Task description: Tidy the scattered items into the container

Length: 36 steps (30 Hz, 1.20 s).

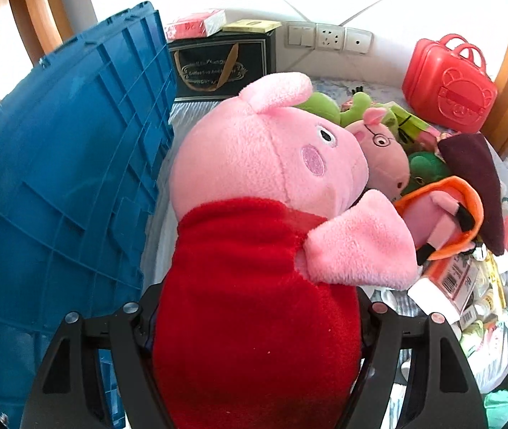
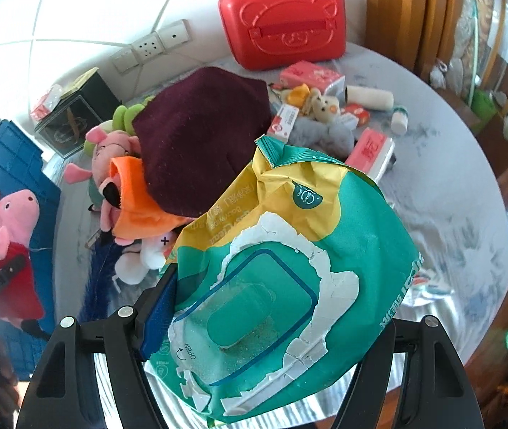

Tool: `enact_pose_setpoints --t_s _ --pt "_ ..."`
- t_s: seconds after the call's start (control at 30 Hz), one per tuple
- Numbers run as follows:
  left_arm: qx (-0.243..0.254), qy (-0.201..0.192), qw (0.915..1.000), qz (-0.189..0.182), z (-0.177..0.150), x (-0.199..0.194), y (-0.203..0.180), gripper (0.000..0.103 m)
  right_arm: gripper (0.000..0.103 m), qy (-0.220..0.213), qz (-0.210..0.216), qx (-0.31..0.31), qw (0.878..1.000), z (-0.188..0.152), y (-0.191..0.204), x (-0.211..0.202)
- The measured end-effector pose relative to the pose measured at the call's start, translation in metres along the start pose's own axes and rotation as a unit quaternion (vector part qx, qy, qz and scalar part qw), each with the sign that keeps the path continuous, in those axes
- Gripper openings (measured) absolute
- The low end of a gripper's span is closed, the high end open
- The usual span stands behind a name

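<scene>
Left claw (image 1: pixel 254 325) pinching pink pig plush (image 1: pixel 264 193) by its red-dressed belly, raised beside blue crate (image 1: pixel 64 164); soft, light, compressible, best gripped across the stuffed body rather than a floppy arm. Right claw (image 2: pixel 264 325) pinching green-and-yellow wipes pack (image 2: pixel 279 271) above the desk (image 2: pixel 443 214); crinkled film, slack, likely slippery, torn white label around the flap; safest held across the flat middle. Remaining plush toys, maroon cloth (image 2: pixel 200 143) and small boxes scattered on the desk.
</scene>
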<state>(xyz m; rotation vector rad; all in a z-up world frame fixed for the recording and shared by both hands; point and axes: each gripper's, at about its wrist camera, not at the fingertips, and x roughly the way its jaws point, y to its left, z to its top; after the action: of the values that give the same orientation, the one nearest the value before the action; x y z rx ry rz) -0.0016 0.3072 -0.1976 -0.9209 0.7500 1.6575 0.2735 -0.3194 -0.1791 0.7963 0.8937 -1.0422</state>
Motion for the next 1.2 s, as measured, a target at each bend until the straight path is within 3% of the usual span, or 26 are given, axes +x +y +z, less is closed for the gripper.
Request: enact_pose_setpoints --t_s 0.53,0.57,0.73,1.2 --pt "-0.03 -0.031 0.999 -0.01 -0.012 -0.047 -0.006 0.075 0.074 -0.03 0.008 -0.027 0.999 0.015 -0.02 -0.04" --pt "-0.031 -0.033 0.9989 -0.012 -0.011 -0.051 -0.008 0.075 0.074 -0.048 -0.025 0.015 0.998 0.015 -0.021 -0.043" --pt "-0.034 -0.05 0.9979 -0.022 -0.009 -0.074 -0.013 0.075 0.074 -0.066 -0.026 0.008 0.997 0.018 -0.022 -0.059" --pt "-0.011 -0.077 0.9961 -0.042 -0.008 -0.119 -0.032 0.075 0.074 -0.092 -0.024 -0.003 0.996 0.021 -0.02 -0.08"
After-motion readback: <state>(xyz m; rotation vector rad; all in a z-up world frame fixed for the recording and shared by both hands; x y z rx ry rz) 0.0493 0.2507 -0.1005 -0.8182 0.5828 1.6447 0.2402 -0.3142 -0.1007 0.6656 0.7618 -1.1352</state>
